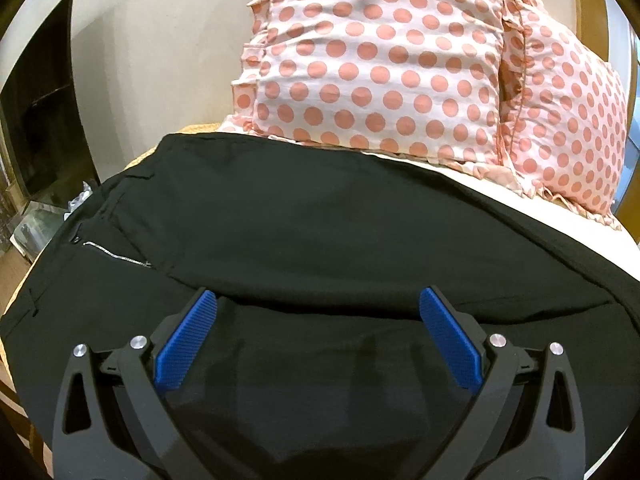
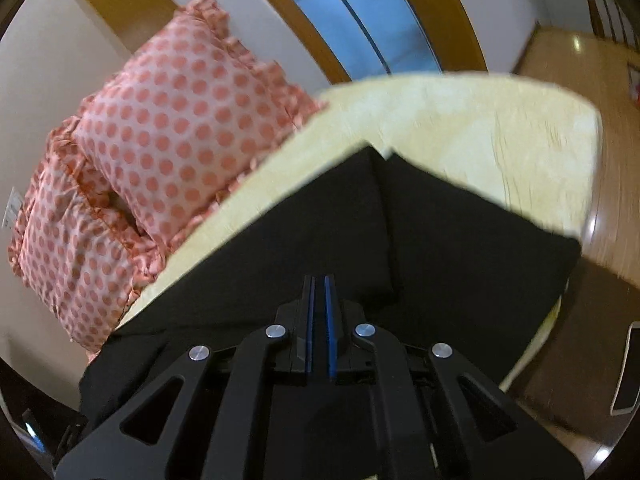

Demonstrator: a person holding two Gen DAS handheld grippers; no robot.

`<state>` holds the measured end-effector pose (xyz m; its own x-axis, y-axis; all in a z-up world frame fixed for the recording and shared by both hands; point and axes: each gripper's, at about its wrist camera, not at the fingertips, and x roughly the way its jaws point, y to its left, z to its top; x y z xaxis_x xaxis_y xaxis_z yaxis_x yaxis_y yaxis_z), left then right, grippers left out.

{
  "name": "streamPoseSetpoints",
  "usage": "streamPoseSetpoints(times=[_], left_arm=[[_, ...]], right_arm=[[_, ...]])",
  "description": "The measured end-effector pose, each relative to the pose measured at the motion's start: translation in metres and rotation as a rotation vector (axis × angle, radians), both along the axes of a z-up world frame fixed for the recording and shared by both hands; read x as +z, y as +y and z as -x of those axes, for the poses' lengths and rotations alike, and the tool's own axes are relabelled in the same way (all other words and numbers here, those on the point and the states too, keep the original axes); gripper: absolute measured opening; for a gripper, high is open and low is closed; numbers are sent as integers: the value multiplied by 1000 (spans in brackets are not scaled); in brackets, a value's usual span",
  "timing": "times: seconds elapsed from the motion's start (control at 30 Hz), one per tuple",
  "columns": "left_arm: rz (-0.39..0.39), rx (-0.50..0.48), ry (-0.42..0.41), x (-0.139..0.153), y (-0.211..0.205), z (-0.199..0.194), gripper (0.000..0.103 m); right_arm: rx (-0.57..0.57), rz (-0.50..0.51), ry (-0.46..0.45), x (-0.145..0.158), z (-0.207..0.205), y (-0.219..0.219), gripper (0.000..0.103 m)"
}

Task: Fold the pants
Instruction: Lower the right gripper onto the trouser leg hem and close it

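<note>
Your clenched right gripper (image 2: 319, 280) holds nothing; the pants (image 2: 440, 240) stretch lengthwise ahead. Left gripper (image 1: 318, 300) released.

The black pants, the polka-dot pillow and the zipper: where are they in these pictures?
Black pants (image 1: 320, 232): left wrist view, on the flat middle of the cloth.
Polka-dot pillow (image 1: 372, 60): left wrist view, on the middle of its front.
Zipper (image 1: 116, 255): left wrist view, midway along the silvery teeth.

Two polka-dot pillows (image 1: 372, 60), pale yellow bedsheet (image 2: 460, 120), dark television (image 1: 44, 120), wooden floor (image 2: 580, 72)
</note>
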<state>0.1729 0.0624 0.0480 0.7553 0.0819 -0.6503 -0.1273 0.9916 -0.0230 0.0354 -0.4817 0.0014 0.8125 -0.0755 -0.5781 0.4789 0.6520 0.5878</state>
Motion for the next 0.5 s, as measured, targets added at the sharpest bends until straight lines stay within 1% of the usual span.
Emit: streamPoseSetpoints(times=[0.03, 0.17, 0.23, 0.3, 0.37, 0.4, 0.43, 0.5], left_arm=[[-13, 3, -7, 1, -2, 1, 101], [-39, 12, -57, 6, -5, 10, 101], [-40, 12, -58, 6, -5, 10, 101], [-38, 9, -51, 6, -5, 10, 101], [-38, 8, -42, 6, -6, 9, 101], [-38, 6, -41, 6, -5, 9, 101], [-37, 5, -41, 6, -5, 9, 101], [-36, 6, -44, 6, -5, 9, 101]], right_arm=[[5, -30, -3, -2, 1, -2, 7], [20, -159, 13, -10, 3, -11, 9], [30, -235, 4, -18, 5, -13, 10], [46, -358, 4, -32, 4, -16, 10], [44, -431, 17, -42, 2, -18, 10], [33, -441, 17, -42, 0, -19, 11], [24, -450, 18, -42, -2, -21, 14], [-1, -484, 9, -41, -4, -25, 17]])
